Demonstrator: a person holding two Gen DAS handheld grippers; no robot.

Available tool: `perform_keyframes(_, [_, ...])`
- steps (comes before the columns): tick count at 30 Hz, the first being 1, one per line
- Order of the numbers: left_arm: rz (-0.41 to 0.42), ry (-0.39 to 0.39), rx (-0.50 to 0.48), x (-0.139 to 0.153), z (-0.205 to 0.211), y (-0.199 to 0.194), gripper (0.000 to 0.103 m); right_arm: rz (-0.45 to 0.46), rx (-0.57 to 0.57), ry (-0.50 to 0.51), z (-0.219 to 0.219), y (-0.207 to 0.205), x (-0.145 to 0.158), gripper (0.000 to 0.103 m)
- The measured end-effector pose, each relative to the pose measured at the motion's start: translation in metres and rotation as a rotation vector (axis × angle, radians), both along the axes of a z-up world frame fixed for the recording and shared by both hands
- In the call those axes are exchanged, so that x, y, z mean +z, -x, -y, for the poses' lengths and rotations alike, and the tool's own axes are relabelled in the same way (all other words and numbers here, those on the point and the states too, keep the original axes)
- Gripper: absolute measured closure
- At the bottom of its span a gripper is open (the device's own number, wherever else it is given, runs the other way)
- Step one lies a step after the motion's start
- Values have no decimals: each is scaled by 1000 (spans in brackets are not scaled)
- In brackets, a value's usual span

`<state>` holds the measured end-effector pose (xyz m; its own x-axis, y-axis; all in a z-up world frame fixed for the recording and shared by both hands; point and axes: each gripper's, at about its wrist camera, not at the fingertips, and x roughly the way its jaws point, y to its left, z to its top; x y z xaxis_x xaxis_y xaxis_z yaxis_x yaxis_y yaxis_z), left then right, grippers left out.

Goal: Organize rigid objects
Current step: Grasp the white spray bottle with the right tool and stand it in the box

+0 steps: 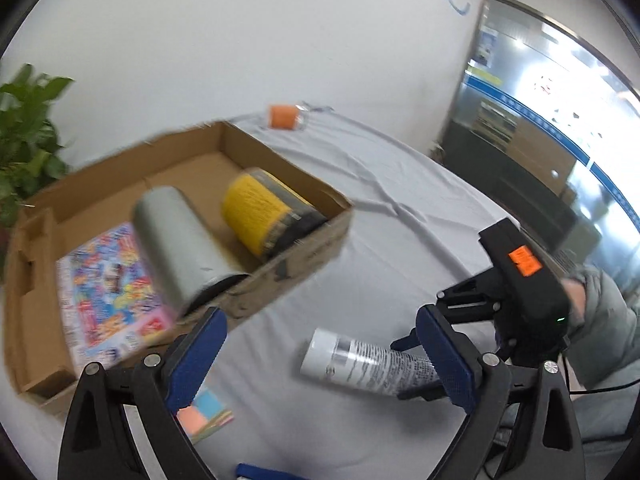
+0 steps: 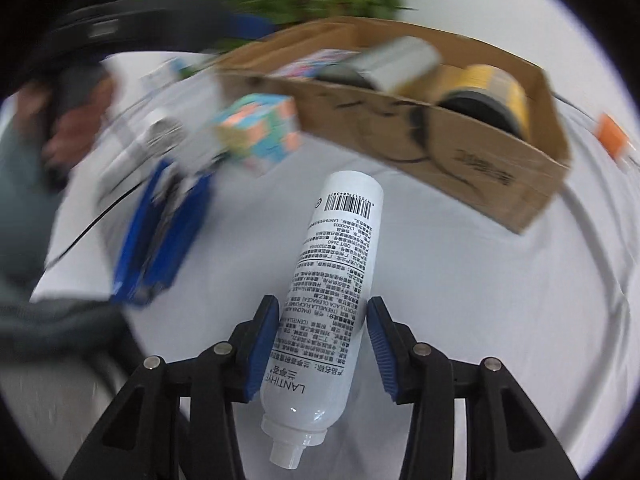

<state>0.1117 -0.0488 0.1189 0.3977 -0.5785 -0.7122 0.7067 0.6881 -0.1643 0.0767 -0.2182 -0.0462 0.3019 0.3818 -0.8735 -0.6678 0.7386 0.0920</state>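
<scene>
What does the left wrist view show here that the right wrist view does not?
Left wrist only: the glass doorway and the right gripper's black body from outside. Right wrist only: the white bottle's barcode and nozzle, lying between the right gripper's pads, and the person's hand. Both: cardboard box, grey cylinder, yellow can, puzzle cube.

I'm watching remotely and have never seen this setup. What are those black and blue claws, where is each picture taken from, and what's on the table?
No robot: a person holds a two-finger tool in each hand, with a camera on each looking along its fingers. The left tool stands open and empty. The right tool has its blue pads either side of a white bottle lying on the table; contact on the right side isn't clear. On the grey cloth sits a cardboard box holding a silver can, a yellow can and a colourful packet. A puzzle cube lies outside.
</scene>
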Motion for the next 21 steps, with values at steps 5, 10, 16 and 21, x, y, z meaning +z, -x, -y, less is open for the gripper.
perform_keyframes(5, [-110, -60, -157, -39, 43, -5, 20, 11, 170, 119, 24, 18, -3, 57])
perform_keyframes(10, [-168, -170, -335, -72, 88, 10, 35, 43, 140, 208, 44, 13, -3, 54])
perform_keyframes(16, [-219, -250, -287, -76, 98, 14, 54, 114, -87, 231, 65, -1, 2, 40])
perform_keyframes(21, [-269, -266, -248, -93, 103, 31, 59, 22, -449, 48, 94, -17, 13, 40])
